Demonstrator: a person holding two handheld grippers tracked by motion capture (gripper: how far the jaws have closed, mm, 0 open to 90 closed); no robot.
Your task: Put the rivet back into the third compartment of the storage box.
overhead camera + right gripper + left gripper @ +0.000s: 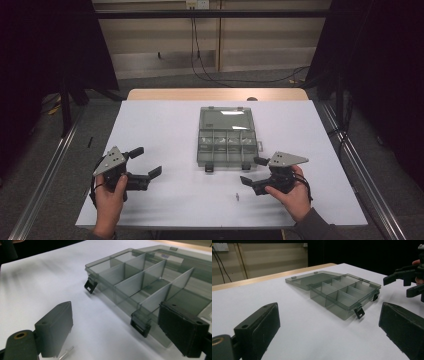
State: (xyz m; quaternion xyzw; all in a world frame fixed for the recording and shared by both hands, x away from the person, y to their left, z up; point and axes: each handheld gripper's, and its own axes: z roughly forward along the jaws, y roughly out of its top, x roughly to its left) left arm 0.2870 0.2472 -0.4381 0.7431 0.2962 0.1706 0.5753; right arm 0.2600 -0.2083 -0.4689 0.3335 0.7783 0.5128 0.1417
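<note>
A clear grey compartment box [227, 146] lies open in the middle of the white table [165, 125], its lid [225, 118] flat behind it and two black latches hanging at the front. My left gripper [146, 161] is held open at the front left, well apart from the box; in its own view the left gripper [329, 315] has nothing between its jaws and the box [344, 293] lies ahead. My right gripper [253, 170] stands open just in front of the box's right front corner. In its view the right gripper [116, 312] faces the box [150, 280], with a latch [140, 326] close by its right jaw.
A small metal pin [237, 196] lies on the table near the front edge, left of the right hand; it shows again as the pin [66, 353] beside the left jaw. The far table edge is bare wood [215, 94]. Cables hang on the wall behind.
</note>
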